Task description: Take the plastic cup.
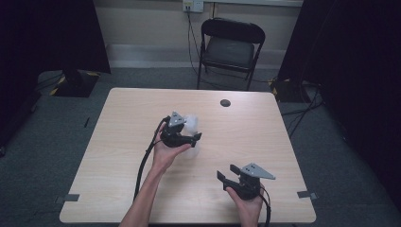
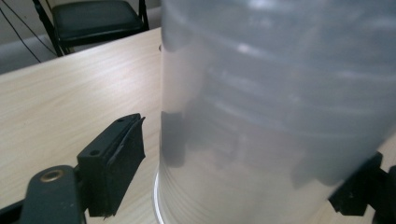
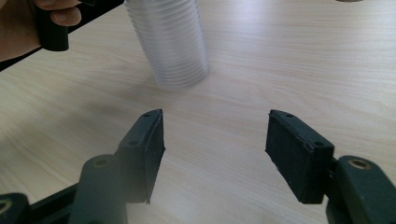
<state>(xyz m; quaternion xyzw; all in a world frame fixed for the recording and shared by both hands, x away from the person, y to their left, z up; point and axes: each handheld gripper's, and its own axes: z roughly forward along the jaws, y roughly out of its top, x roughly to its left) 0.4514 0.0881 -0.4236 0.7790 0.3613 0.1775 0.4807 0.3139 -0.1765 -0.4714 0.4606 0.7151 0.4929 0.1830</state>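
- Near the middle of the surface stands the stack of clear cups, upright.
- Your left tongs are wide around the stack; a gap shows at one pad, so nothing is held.
- Squeeze softly, low down, and keep the stack straight.
- Your right tongs wait wide, apart from the stack.

stack of cups: translucent ribbed plastic, slightly glossy, between left gripper pads | pads: matt black rubbery, rough-edged | table: pale wood-grain laminate, smooth, satin sheen beneath both fingers
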